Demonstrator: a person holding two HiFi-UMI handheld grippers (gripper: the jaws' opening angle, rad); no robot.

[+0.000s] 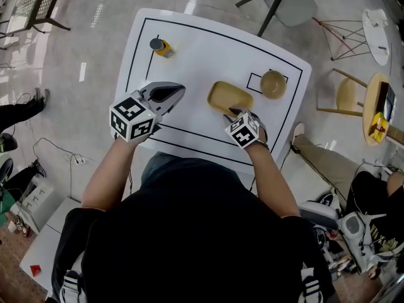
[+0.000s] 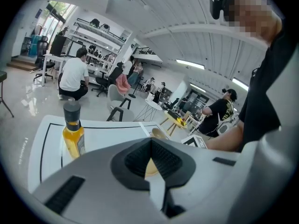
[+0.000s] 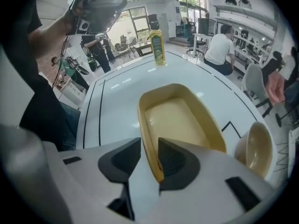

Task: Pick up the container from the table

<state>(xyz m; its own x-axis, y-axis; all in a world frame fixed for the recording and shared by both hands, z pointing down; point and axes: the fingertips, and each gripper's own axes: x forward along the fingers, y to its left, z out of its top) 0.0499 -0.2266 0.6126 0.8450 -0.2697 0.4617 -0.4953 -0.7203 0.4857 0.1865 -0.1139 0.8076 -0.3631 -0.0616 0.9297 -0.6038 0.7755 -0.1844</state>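
The container (image 1: 228, 96) is a shallow tan rectangular tray lying near the middle of the white table (image 1: 196, 55). My right gripper (image 1: 235, 113) is at its near end. In the right gripper view the jaws straddle the container (image 3: 176, 120) rim, one pad inside and one outside, and the right gripper (image 3: 150, 155) is shut on that rim. My left gripper (image 1: 182, 89) hangs above the table's left half, well apart from the container. In its own view the left gripper (image 2: 150, 142) is shut with nothing held.
A tan bowl (image 1: 273, 84) sits just right of the container in a small black square. A bottle of yellow oil (image 1: 161, 46) stands at the far left corner. Chairs (image 1: 287, 2) and seated people surround the table.
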